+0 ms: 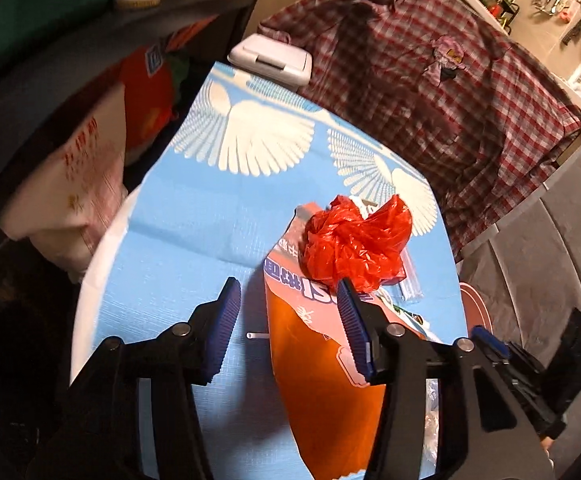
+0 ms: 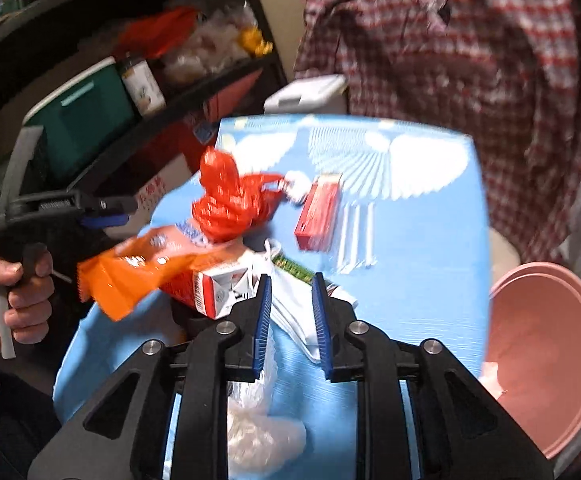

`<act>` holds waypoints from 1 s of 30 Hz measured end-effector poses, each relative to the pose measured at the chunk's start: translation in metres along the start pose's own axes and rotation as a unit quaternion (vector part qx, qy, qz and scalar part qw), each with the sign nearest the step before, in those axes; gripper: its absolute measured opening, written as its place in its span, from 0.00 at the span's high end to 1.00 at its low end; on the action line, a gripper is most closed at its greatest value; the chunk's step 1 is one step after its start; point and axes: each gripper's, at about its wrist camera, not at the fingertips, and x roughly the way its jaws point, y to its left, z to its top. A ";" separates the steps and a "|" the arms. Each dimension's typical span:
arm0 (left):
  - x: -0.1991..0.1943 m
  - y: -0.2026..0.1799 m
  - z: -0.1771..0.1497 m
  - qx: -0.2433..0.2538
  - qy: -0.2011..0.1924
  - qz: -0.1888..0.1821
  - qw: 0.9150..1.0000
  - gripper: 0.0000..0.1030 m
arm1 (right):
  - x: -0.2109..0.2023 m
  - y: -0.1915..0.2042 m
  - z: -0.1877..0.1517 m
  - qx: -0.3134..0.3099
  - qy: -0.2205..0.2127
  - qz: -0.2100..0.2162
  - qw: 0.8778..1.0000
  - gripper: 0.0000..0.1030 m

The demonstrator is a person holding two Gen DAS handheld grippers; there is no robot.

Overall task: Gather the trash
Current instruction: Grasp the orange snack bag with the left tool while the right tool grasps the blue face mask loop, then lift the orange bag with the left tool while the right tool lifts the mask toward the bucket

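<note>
A pile of trash lies on a blue cloth-covered table. An orange snack bag lies flat with a crumpled red plastic bag on its far end. My left gripper is open, its fingers straddling the orange bag's left edge just above it. In the right wrist view the orange bag, the red bag, a small red-and-white carton, a red box, several white straws and a white wrapper show. My right gripper is open around the white wrapper.
A pink basin sits at the table's right edge. A clear plastic bag lies under my right gripper. A person in a red plaid shirt stands beyond the table. Black shelves with boxes stand left. A white lidded bin stands behind.
</note>
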 end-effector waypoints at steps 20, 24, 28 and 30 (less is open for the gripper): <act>0.021 -0.005 -0.014 -0.002 0.057 0.006 0.998 0.90 | 0.012 0.004 -0.001 -0.025 0.028 -0.010 0.999 0.98; -0.001 -0.008 -0.015 0.011 0.034 0.020 0.999 0.93 | -0.006 0.008 0.003 -0.022 0.009 -0.009 1.000 0.98; -0.025 -0.010 -0.017 0.020 0.009 0.034 0.999 0.94 | -0.026 0.014 0.004 -0.017 -0.013 -0.009 1.000 0.98; -0.036 -0.012 -0.018 0.024 -0.004 0.041 0.999 0.94 | -0.037 0.017 0.004 -0.014 -0.023 -0.009 1.000 0.98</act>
